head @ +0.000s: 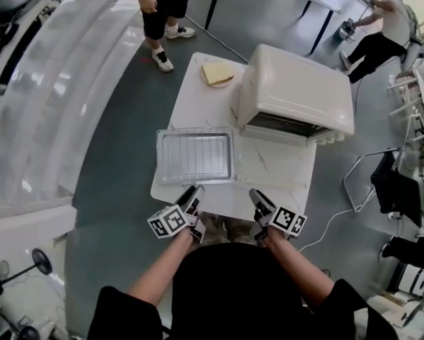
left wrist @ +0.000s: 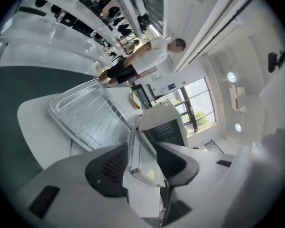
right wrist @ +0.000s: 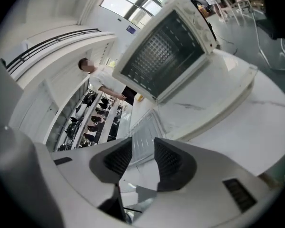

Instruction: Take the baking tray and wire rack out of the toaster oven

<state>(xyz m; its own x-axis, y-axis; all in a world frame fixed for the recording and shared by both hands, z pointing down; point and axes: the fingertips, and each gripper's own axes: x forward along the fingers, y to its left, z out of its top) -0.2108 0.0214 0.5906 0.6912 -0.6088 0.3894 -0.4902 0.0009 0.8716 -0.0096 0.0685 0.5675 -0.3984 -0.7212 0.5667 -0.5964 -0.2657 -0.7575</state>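
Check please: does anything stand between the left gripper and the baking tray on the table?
Nothing visible does. The left gripper, jaws open and empty, hovers at the near rim of the baking tray. The tray lies on the table beside the toaster oven, with the wire rack in it.

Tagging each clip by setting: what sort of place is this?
Probably a lab or workshop, not a home kitchen: the toaster oven sits on a small table on open floor, with shelves of gear nearby.
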